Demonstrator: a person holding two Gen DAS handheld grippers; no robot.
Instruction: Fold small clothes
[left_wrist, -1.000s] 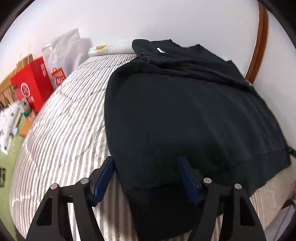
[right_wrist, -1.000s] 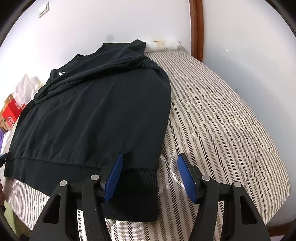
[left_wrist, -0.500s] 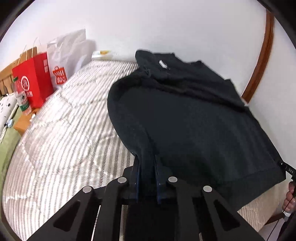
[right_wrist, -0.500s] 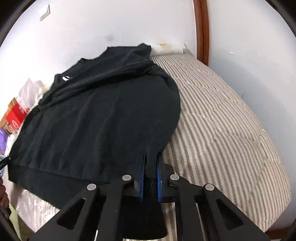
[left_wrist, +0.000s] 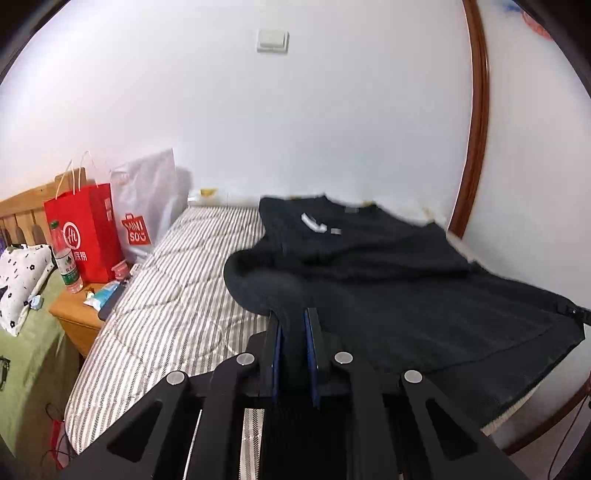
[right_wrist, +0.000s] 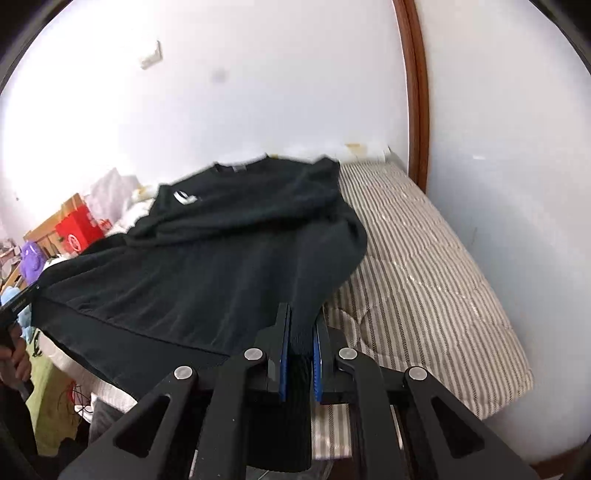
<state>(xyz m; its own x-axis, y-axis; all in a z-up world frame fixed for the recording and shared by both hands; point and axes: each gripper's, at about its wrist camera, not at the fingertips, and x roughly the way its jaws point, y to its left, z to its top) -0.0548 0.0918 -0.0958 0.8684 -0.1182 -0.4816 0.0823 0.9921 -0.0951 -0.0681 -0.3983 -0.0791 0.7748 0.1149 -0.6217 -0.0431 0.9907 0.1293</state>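
A black sweatshirt lies on a striped mattress, neck end by the far wall. My left gripper is shut on the left corner of its hem and holds it raised off the bed. My right gripper is shut on the right corner of the hem of the sweatshirt, also raised above the mattress. The lower half of the garment hangs stretched between the two grippers. The other gripper shows at the edge of each view.
White walls stand behind and to the right of the bed, with a brown door frame. Left of the bed are a red paper bag, a white bag, a bottle on a wooden nightstand, and a patterned pillow.
Both grippers closed on the hem corners, then lifted them up off the mattress. The views now tilt upward and show more wall.
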